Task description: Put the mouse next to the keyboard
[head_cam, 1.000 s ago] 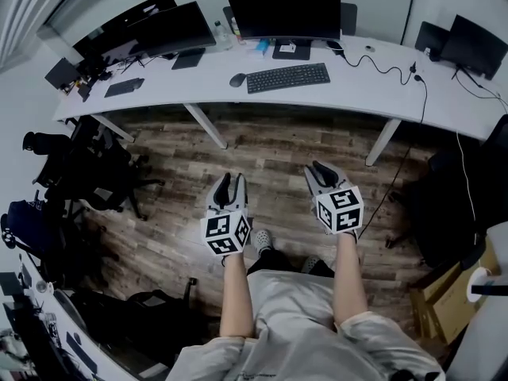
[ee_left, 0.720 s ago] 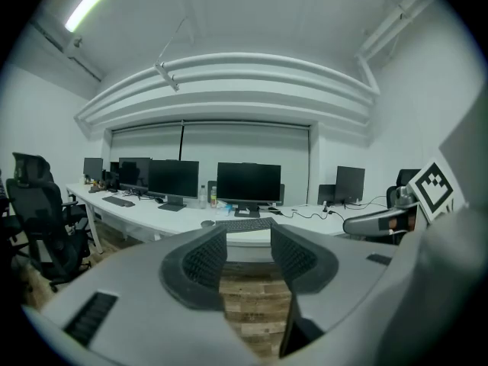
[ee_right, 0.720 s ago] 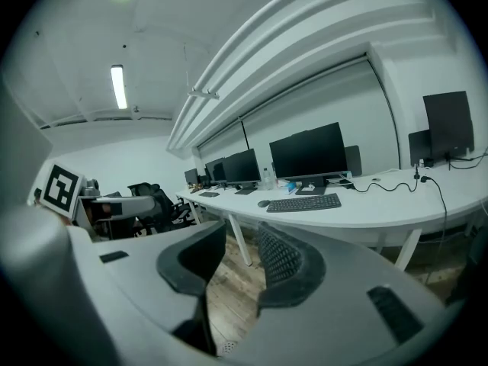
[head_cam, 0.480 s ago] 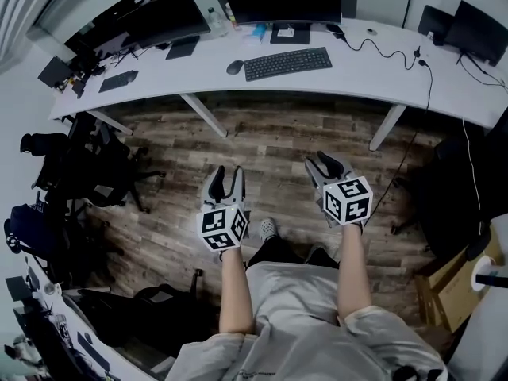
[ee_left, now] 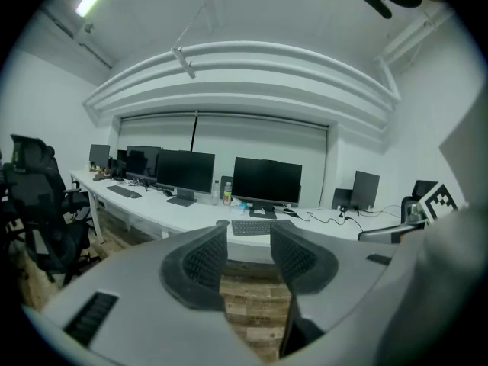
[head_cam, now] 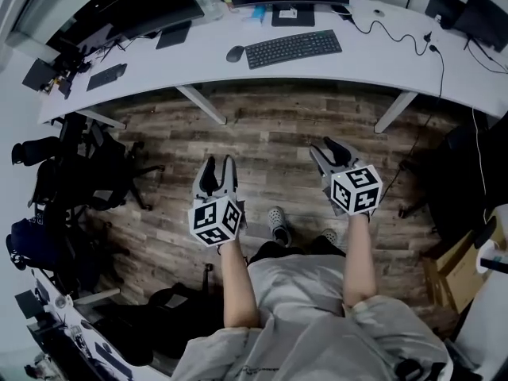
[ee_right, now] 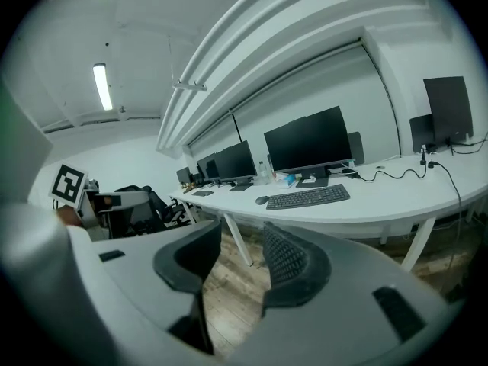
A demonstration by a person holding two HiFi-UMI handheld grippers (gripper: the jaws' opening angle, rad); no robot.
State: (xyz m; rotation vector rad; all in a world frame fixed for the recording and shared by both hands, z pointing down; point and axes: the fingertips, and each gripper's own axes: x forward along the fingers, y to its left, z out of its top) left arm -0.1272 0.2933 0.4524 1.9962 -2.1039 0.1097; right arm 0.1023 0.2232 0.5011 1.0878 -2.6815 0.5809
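Two grippers hover over the wood-plank floor [head_cam: 278, 137]: the left gripper [head_cam: 216, 175] and the right gripper [head_cam: 332, 151]. Both have their jaws apart, having just been opening, with nothing between the dark, ribbed, curved pads [ee_left: 200, 264]. One mouse [head_cam: 235, 53] — dark, oval — lies near the front edge of the smooth white curved desk [head_cam: 357, 63]. It sits just beside the left end of one flat black keyboard [head_cam: 294, 48] — well apart from both grippers.

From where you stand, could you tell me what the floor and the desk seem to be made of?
The floor looks like matte wood planks or wood-look laminate: streaked brown boards with staggered seams. The desk seems smooth white laminate or painted board: even, with no grain.
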